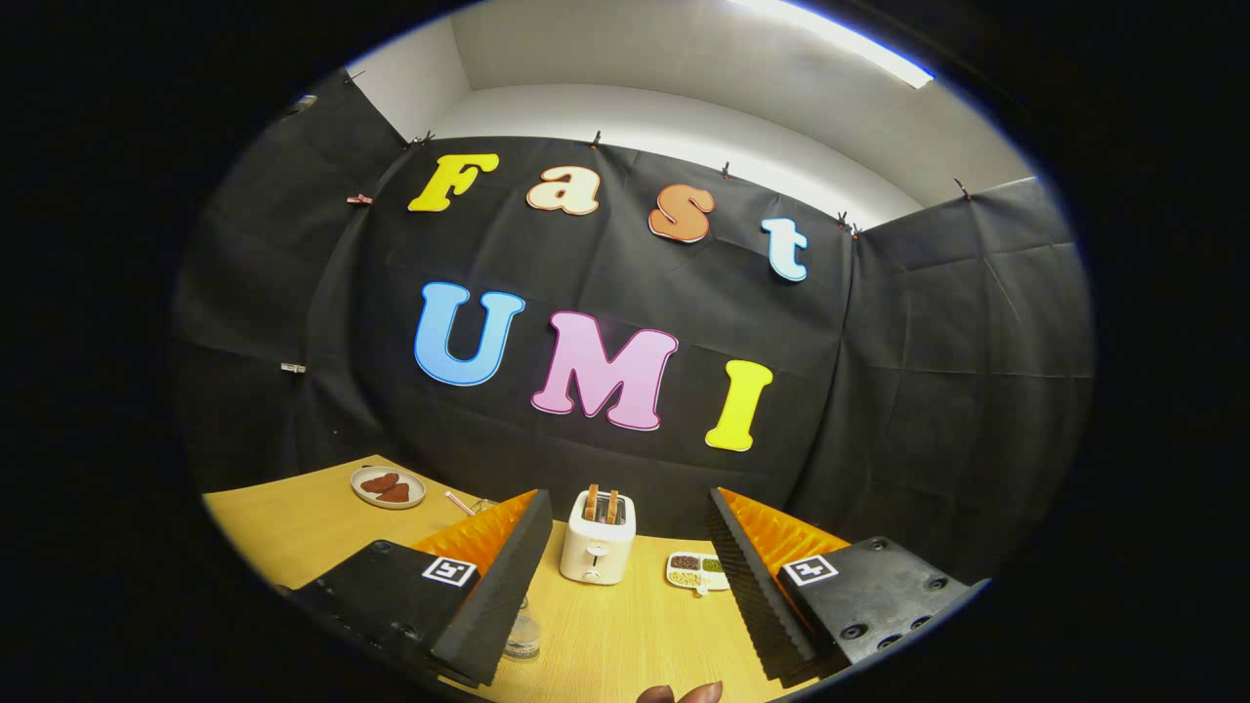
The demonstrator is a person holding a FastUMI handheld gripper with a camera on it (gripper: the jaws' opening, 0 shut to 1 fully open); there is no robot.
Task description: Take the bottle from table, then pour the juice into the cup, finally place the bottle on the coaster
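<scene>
Fingertips of a hand (681,693), cut off, show between the spread, empty gripper (625,576) fingers. The bottle (522,635) stands half hidden behind the left finger; toaster (598,549) beyond. No writing legible.

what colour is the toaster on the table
White or cream, with toast sticking up; the gripper view shows the toaster beyond the open jaws.

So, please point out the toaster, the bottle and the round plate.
toaster (597,553): gripper view, front face.
bottle (522,635): gripper view, clear body beside a finger.
round plate (414,497): gripper view, rim.
</scene>
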